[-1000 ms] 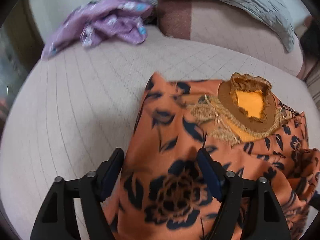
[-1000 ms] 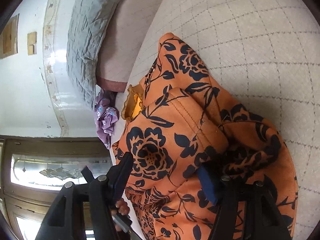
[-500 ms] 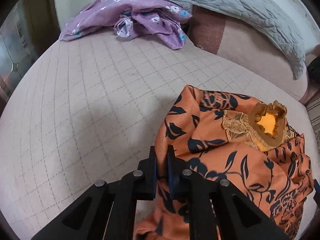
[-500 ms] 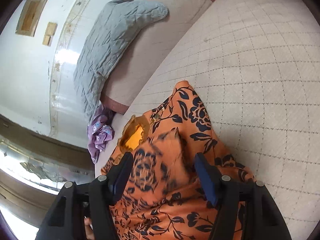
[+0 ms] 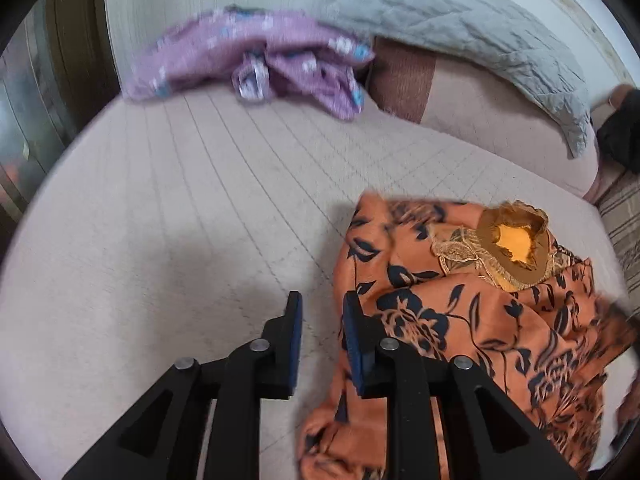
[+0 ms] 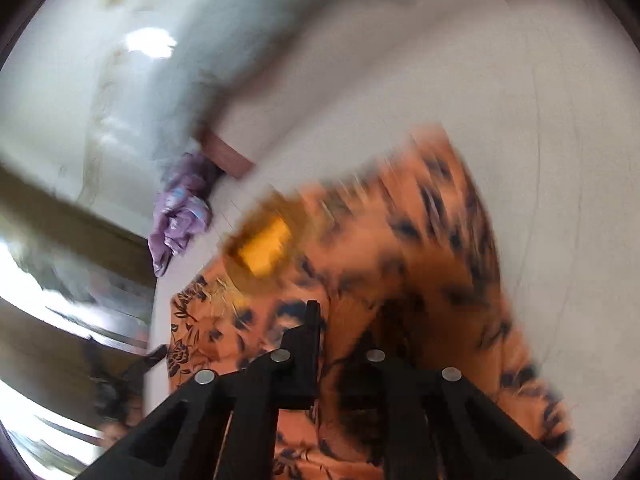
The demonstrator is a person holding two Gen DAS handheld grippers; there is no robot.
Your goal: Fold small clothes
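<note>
An orange garment with dark blue flowers (image 5: 460, 320) lies bunched on the pale quilted bed (image 5: 180, 220), its brown collar and yellow lining (image 5: 514, 242) facing up. My left gripper (image 5: 320, 320) sits just left of the garment's edge, jaws slightly apart with bare bed between them. In the blurred right wrist view the same garment (image 6: 400, 260) fills the middle. My right gripper (image 6: 340, 328) has narrowed onto a fold of the orange cloth.
A crumpled purple garment (image 5: 260, 64) lies at the far side of the bed, also in the right wrist view (image 6: 180, 208). A grey quilted blanket (image 5: 460, 28) drapes over a pink bolster (image 5: 500, 120) behind. A striped cushion (image 5: 624, 232) is at right.
My left gripper was shut on the garment's edge half a second ago; now its jaws have parted and the cloth lies beside it. My right gripper has closed from wide open onto the cloth.
</note>
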